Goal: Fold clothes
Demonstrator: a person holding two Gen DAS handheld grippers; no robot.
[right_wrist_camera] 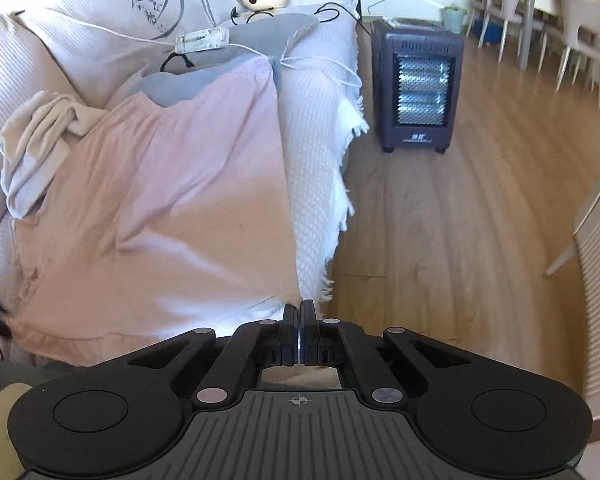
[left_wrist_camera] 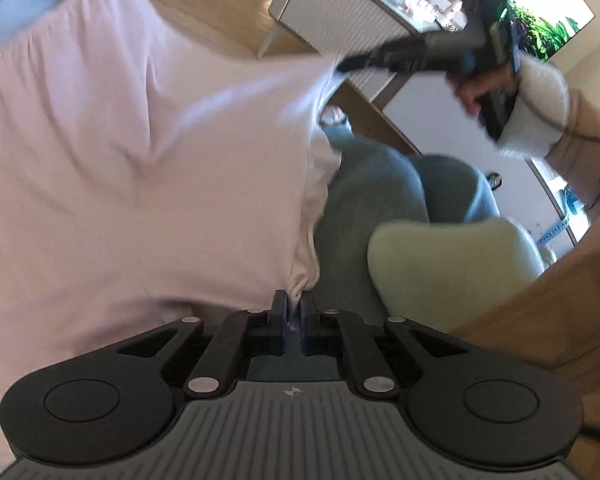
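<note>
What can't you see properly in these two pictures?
- Left wrist view: the right tongs and the hand holding them are smeared by motion blur.
- Left wrist view: the far end of the pink garment runs off the left edge.
- Right wrist view: the grey cloth is mostly hidden under the pink garment.
- Right wrist view: the label on the heater is too small to read.

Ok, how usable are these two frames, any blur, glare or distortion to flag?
Left wrist view: motion blur smears the pink garment and the right gripper; the bright TV screen sits top right. Right wrist view: sharper, a washed-out sunlit patch by the fingers, fisheye bending the floorboards.
</note>
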